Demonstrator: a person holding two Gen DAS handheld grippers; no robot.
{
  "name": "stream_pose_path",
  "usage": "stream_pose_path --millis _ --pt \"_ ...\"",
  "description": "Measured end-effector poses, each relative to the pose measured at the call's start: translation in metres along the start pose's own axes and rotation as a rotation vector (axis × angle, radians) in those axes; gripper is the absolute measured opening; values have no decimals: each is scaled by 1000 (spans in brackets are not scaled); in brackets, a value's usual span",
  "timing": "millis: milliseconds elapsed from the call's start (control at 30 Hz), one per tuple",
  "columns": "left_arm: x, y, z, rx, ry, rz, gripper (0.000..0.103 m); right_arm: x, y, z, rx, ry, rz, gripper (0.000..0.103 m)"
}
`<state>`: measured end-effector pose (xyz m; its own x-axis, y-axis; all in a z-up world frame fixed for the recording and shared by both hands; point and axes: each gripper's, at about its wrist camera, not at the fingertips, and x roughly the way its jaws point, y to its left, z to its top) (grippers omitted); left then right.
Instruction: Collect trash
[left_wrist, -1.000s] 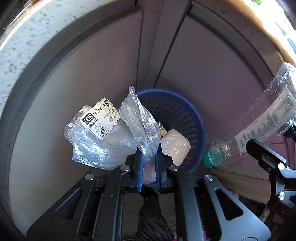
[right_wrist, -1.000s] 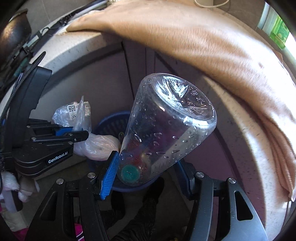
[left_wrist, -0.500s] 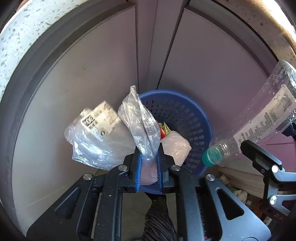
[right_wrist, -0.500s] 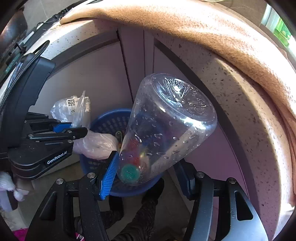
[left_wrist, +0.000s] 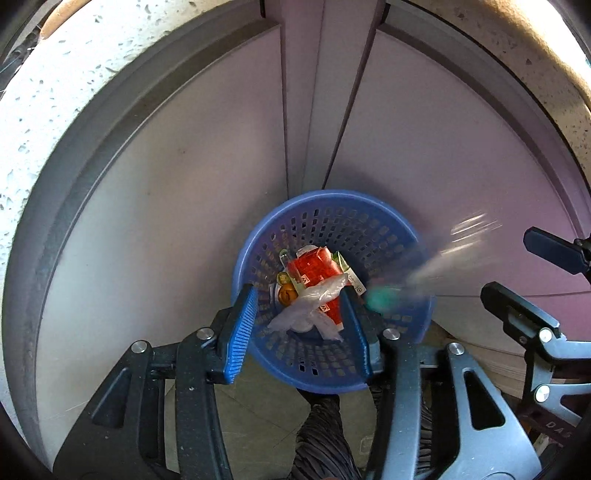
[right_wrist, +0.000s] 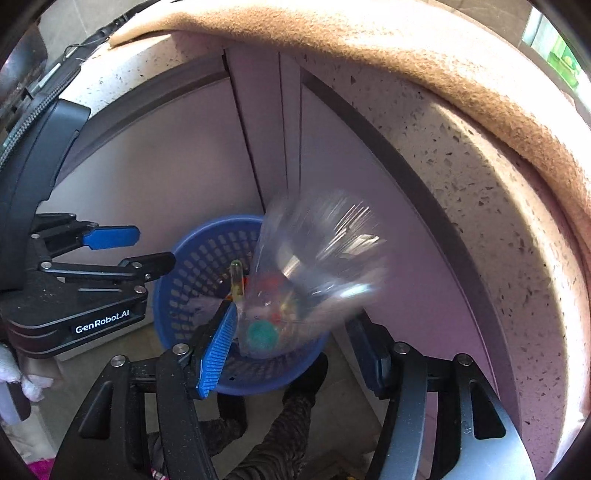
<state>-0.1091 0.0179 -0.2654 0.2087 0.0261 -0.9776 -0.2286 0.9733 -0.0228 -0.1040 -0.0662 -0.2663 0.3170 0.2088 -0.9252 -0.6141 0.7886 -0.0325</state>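
A blue perforated basket (left_wrist: 332, 194) (right_wrist: 207, 229) stands on the floor against cabinet doors. In it lie a red carton (left_wrist: 314, 266), small scraps and a crumpled clear plastic bag (left_wrist: 314, 302). My left gripper (left_wrist: 298, 295) (right_wrist: 155, 245) hangs right above the basket; its jaws are opening and nothing is between the pads. A clear plastic bottle (right_wrist: 317, 258) (left_wrist: 436, 258) with a green cap (right_wrist: 260, 332) is motion-blurred, cap down over the basket. It passes loosely between the jaws of my right gripper (right_wrist: 291, 321) (left_wrist: 506, 264), with a gap on the right side.
Grey cabinet doors (left_wrist: 166, 221) rise behind the basket under a speckled stone counter edge (right_wrist: 480, 166). A tan cloth (right_wrist: 406, 48) drapes over the counter. A person's leg in patterned fabric (left_wrist: 321, 435) stands just below the basket. Flat boards (left_wrist: 480, 350) lie at the right.
The left jaws have spread and the clear bag with the label has dropped out of them into the basket. The bottle has slid cap-first down toward the basket and is now blurred.
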Motion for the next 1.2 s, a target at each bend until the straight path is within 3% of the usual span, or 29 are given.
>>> stream_pose_path --millis 667,833,1200 --pt "-10 4 -4 -24 -38 17 50 -20 -15 1 -3 -44 38 60" --pt "-28 7 -3 -21 -67 19 58 -35 -18 2 -11 -60 51 60" --pt "-73 11 -6 -45 -139 18 60 -83 -29 9 -13 -134 102 62"
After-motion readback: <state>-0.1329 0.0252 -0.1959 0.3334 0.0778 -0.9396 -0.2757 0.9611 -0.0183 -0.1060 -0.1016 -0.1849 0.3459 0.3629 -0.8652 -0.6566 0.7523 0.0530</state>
